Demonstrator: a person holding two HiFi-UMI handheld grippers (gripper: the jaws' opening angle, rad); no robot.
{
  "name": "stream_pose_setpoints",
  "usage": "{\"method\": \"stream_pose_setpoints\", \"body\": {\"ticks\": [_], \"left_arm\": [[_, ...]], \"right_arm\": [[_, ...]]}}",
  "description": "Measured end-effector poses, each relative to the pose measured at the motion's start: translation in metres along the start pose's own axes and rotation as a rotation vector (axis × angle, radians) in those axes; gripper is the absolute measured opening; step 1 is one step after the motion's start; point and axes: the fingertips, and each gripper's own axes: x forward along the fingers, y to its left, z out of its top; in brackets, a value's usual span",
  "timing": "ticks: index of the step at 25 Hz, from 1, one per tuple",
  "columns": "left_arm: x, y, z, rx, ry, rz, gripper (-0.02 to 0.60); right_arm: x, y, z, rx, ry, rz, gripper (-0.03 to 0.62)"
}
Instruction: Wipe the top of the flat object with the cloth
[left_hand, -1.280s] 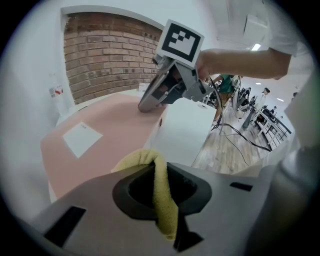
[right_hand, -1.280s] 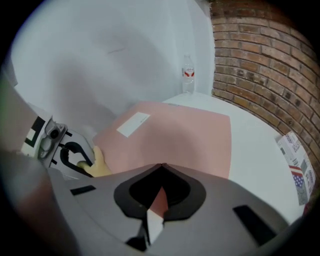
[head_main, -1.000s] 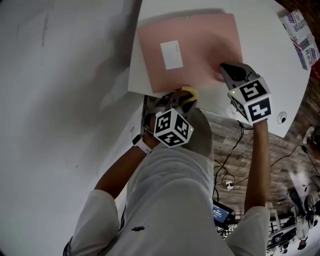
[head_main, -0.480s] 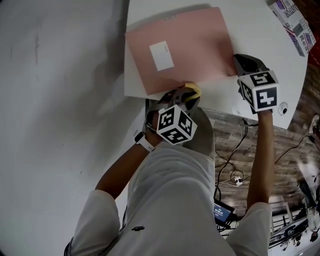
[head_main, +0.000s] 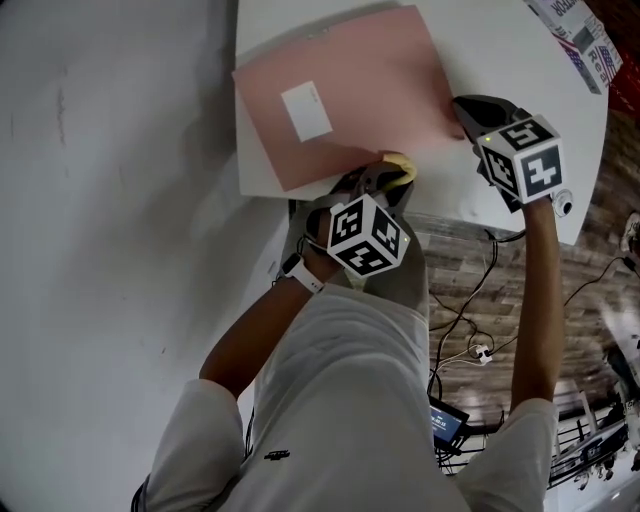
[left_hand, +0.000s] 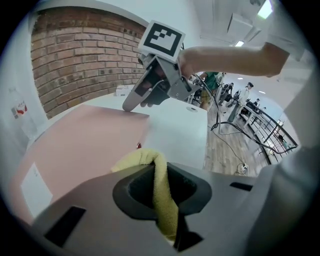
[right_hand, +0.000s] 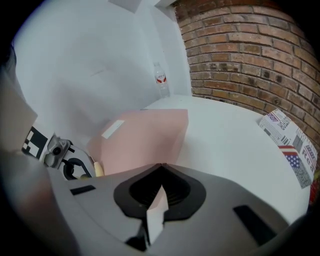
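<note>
Where the pink folder (head_main: 360, 90) lies flat on the white surface (head_main: 500, 50), its white label (head_main: 306, 111) shows no writing I can read. The print on the striped packet (head_main: 585, 40) at the surface's far right edge is too small to make out. My right gripper (right_hand: 160, 185) pinches the folder's right edge between its jaws. My left gripper (left_hand: 160, 170) clamps the yellow cloth (left_hand: 161, 197), which sits at the folder's near edge.
</note>
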Motion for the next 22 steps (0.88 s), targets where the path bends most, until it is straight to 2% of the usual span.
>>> {"method": "stream_pose_setpoints", "body": {"ticks": [13,22], "left_arm": [[0.033,-0.009,0.036,0.008,-0.049,-0.030,0.060],[0.055,-0.016,0.067,0.015,-0.084,-0.050,0.060]], "right_arm": [[0.000,0.004,0.001,-0.115,-0.048,0.133,0.008],[0.001,0.009,0.003,-0.132,-0.066,0.200,0.008]]}}
